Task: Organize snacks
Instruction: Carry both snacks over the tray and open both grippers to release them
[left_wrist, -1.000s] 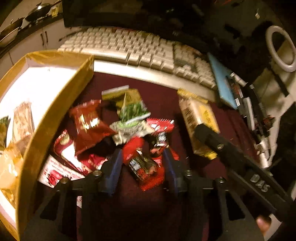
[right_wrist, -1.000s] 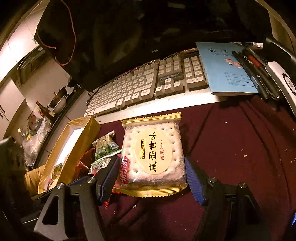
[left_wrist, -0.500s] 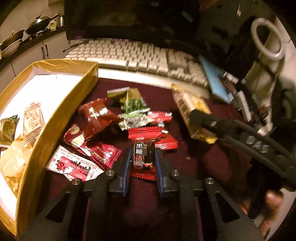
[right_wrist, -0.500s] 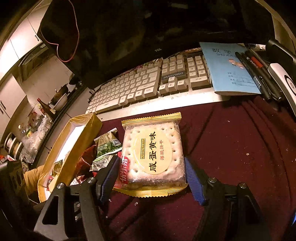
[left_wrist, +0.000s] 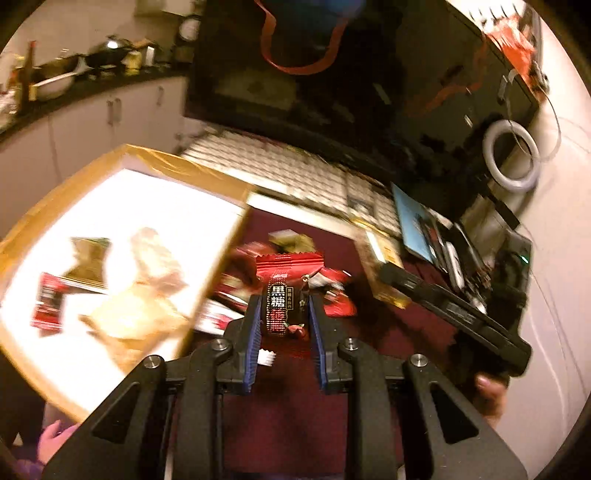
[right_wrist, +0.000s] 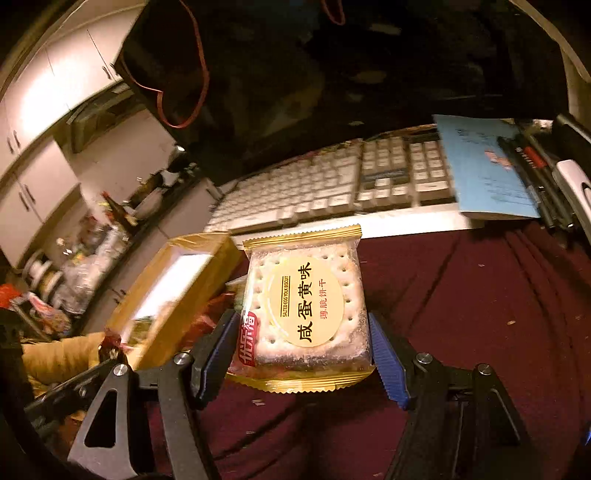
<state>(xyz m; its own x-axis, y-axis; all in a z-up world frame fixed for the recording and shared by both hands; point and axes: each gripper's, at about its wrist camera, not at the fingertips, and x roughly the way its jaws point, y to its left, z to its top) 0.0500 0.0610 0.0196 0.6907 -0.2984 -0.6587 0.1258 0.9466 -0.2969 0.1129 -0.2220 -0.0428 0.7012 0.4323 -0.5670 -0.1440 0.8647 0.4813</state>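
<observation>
My left gripper (left_wrist: 283, 308) is shut on a small red and black snack packet (left_wrist: 282, 295) and holds it lifted above the maroon cloth, just right of the gold-rimmed box (left_wrist: 218, 266). The box holds several snacks on its white floor. More red packets (left_wrist: 332, 291) lie on the cloth beyond. My right gripper (right_wrist: 303, 332) is shut on a gold-edged egg-yolk biscuit pack (right_wrist: 306, 306), held above the cloth; the box (right_wrist: 177, 288) lies to its left.
A white keyboard (right_wrist: 332, 188) runs along the back under a dark monitor. A blue booklet (right_wrist: 484, 166) and pens (right_wrist: 532, 173) lie at the back right. A white ring light (left_wrist: 511, 155) stands at the far right. The right gripper's body (left_wrist: 458, 317) crosses the left view.
My left gripper closed on the red and black packet, lifted it off the pile and swung toward the box. My right gripper lifted slightly with the biscuit pack still in it.
</observation>
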